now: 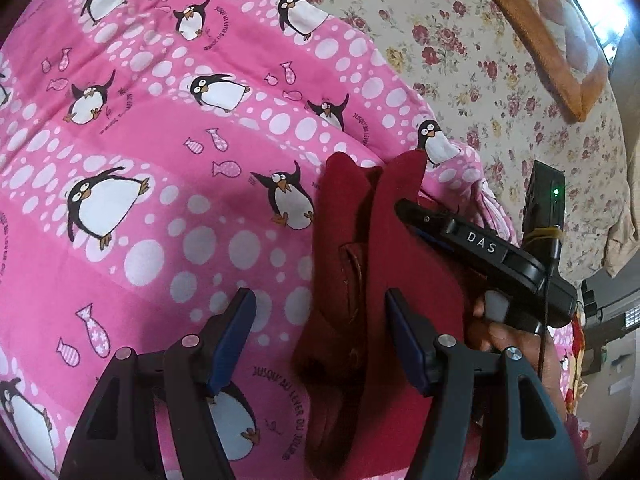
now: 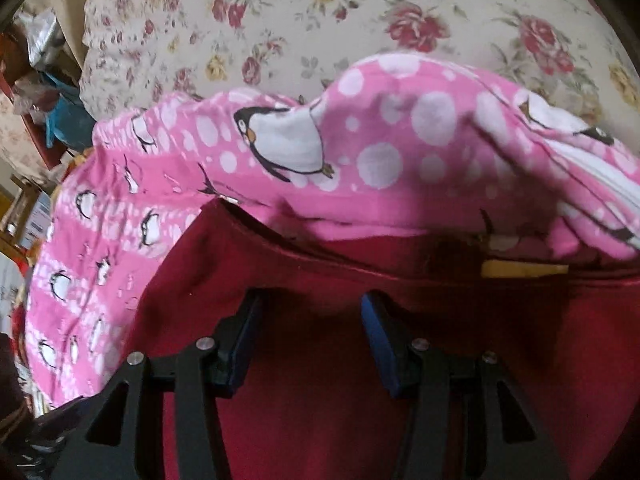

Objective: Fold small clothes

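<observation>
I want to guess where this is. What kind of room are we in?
Probably a bedroom, on a bed. A pink penguin quilt lies over a flowery sheet, with a red garment on top, ready for folding.

A small garment [image 1: 352, 264] lies on a penguin-print quilt [image 1: 168, 152], near the quilt's right edge in the left wrist view. The quilt lies on a floral sheet [image 1: 472, 52], which stretches behind it and to its right. A blanket [image 1: 532, 36] lies on the sheet at the far right. The left gripper [image 1: 320, 308] hangs over the garment's left edge, 1 finger above the quilt and 1 above the garment. The right gripper [image 2: 310, 306] hangs above the garment, with the quilt's bunched edge just behind.
</observation>
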A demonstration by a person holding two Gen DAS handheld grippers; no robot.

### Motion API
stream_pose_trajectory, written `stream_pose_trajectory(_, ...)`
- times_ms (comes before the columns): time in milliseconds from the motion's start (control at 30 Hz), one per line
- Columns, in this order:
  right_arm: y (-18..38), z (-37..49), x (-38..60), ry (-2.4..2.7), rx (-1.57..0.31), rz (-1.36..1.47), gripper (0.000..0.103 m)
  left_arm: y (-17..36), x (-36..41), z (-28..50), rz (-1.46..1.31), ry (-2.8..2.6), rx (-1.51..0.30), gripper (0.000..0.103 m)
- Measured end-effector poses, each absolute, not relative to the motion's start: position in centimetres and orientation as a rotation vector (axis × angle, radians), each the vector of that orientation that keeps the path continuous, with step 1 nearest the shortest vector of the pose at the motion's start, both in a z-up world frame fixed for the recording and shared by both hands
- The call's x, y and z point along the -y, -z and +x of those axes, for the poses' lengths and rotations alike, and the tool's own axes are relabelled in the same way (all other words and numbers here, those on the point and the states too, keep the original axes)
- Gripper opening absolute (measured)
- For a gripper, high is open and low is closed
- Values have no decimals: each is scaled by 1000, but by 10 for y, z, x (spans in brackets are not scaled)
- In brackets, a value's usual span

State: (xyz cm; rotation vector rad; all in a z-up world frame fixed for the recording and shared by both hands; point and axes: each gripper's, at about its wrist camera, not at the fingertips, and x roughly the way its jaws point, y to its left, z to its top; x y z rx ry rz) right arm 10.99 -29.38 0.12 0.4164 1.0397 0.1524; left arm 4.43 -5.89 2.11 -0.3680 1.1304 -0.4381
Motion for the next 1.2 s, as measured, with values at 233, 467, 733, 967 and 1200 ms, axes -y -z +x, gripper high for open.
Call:
stream_pose_trajectory(233,-22,76,306,-162,-1005,452,54,-41,53,29,-411,446,-1093,46)
stream_pose_trajectory(467,-38,41,322,-191,-1001,408,55,-66,60,2,-408,426,-1104,46)
stream_pose_trajectory(733,-46,63,278,-306,-953,356,55,-95,54,-52,-412,446,-996,46)
stream_pose_trajectory(967,-37,107,246,-299,-959,333,54,-99,65,-52,-357,486,-968,46)
stream_pose_trajectory(1200,-10,128,225,-243,-1046,276,54,-96,59,-49,-336,436,-947,46)
